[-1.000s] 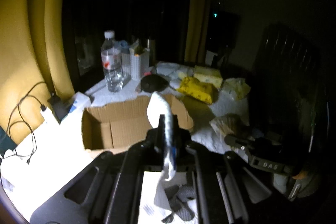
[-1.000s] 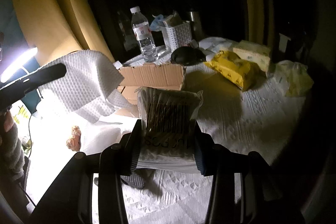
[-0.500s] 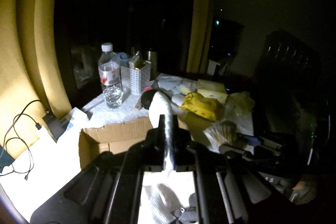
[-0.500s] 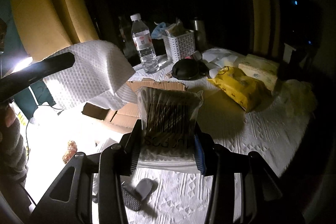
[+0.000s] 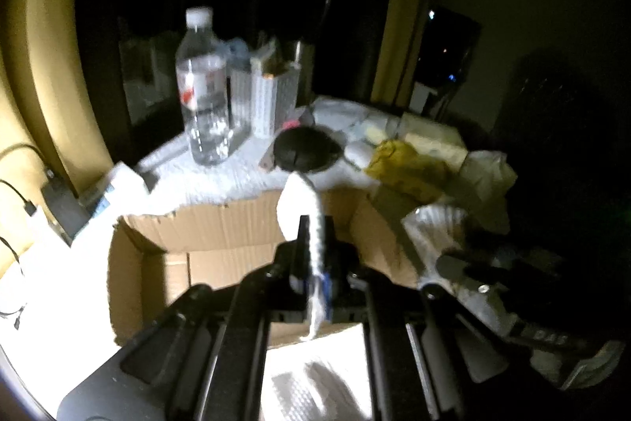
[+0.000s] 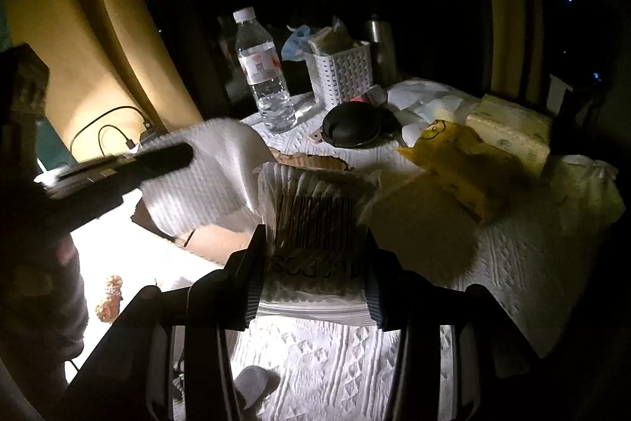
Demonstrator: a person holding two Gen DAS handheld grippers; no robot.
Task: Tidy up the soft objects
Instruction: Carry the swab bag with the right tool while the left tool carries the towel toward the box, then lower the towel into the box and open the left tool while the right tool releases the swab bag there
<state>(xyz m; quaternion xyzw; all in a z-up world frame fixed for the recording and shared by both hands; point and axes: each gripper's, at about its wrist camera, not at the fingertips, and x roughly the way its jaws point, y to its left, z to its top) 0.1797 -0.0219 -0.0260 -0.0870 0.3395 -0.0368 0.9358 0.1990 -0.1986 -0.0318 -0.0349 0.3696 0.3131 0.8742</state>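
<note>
My left gripper (image 5: pixel 313 243) is shut on a white textured cloth (image 5: pixel 301 202), pinched edge-on between the pads, above the open cardboard box (image 5: pixel 205 235). In the right wrist view that same cloth (image 6: pixel 213 176) hangs from the left gripper's dark fingers (image 6: pixel 157 160) over the box (image 6: pixel 221 235). My right gripper (image 6: pixel 311 243) is shut on a clear bag of cotton swabs (image 6: pixel 315 208), held upright between the blue pads. The right gripper and its bag (image 5: pixel 437 223) appear at the right of the left wrist view.
On the white bedspread (image 6: pixel 512 263) lie a yellow packet (image 6: pixel 461 164), a tissue pack (image 6: pixel 508 129), a black round case (image 6: pixel 353 125), a water bottle (image 6: pixel 264 73) and a white basket (image 6: pixel 343 73). Cables (image 6: pixel 114 133) lie at left. A person's sleeve (image 6: pixel 47 294) is at lower left.
Both grippers moved forward toward the box and the bottle. The cloth now hangs over the box opening. Both grips stayed the same.
</note>
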